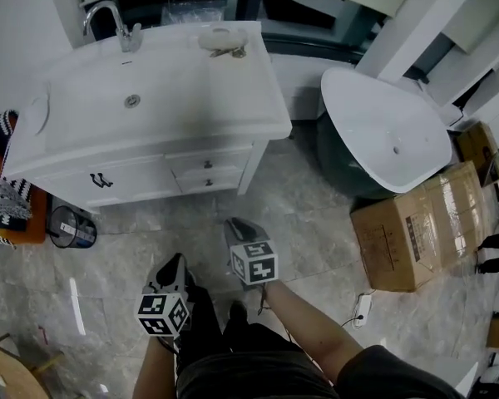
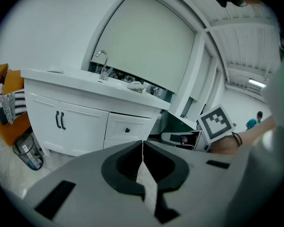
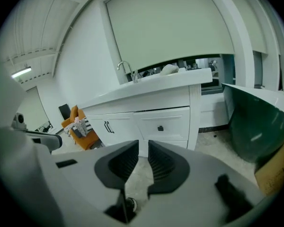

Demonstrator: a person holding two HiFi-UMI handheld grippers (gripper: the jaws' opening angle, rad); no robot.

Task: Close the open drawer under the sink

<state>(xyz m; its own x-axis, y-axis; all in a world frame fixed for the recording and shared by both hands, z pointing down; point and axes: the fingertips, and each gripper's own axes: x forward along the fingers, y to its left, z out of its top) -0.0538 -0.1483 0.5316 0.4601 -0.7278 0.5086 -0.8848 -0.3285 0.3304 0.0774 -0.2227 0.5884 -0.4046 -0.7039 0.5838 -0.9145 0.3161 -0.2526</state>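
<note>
The white vanity (image 1: 162,131) with its sink stands ahead of me. Its two small drawers (image 1: 208,173) under the right end of the counter sit flush with the front; the upper one (image 2: 128,128) (image 3: 161,125) has a dark knob. To the left are the double doors (image 1: 100,181). Both grippers hang over the floor, well short of the vanity and touching nothing. The left gripper (image 1: 173,266) (image 2: 142,143) has its jaws pressed together and empty. The right gripper (image 1: 237,224) (image 3: 143,146) shows a narrow gap between its jaws, with nothing in it.
A white oval basin on a dark green base (image 1: 391,135) stands right of the vanity, beside a cardboard box (image 1: 420,223). A waste bin (image 1: 71,227) and an orange seat with striped cloth (image 1: 4,202) are on the left. A power strip (image 1: 362,308) lies on the tiles.
</note>
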